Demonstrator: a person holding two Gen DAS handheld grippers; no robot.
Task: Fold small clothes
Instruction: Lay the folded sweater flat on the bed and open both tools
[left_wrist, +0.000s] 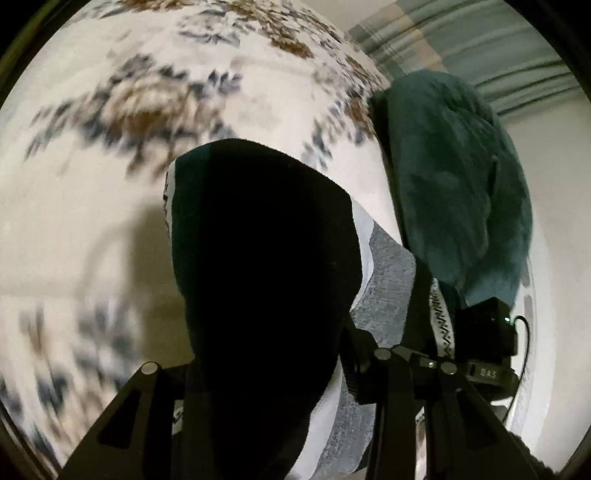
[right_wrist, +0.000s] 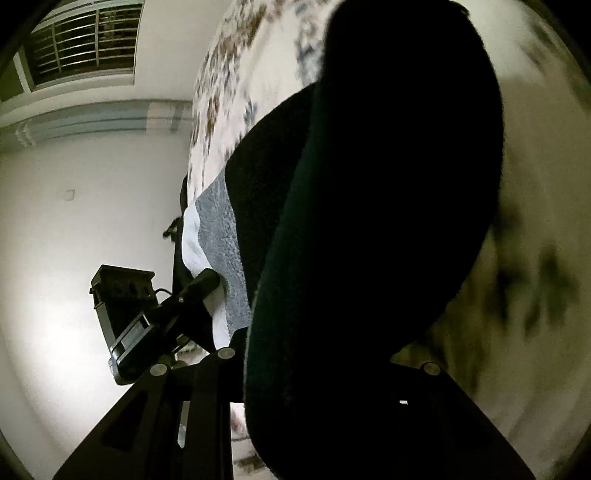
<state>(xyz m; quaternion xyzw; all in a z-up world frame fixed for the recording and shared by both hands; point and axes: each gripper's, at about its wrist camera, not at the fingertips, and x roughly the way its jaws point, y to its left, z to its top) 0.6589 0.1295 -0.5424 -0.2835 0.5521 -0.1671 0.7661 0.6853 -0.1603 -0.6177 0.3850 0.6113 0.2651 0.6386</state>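
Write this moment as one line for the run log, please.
stage: garment lifted | left claw: shut on dark garment | right claw: shut on same garment | background: patterned bedcover | view: motion blur

Both views dim, heavy fisheye warp with black vignette at the corners. We see strong motion blur on the patterned bedspread, worst toward the rims. The dark garment close to each lens is crushed to near black, no detail. In the right wrist view the white wall glows brightest lower left. Soft shadow falls left of the garment.
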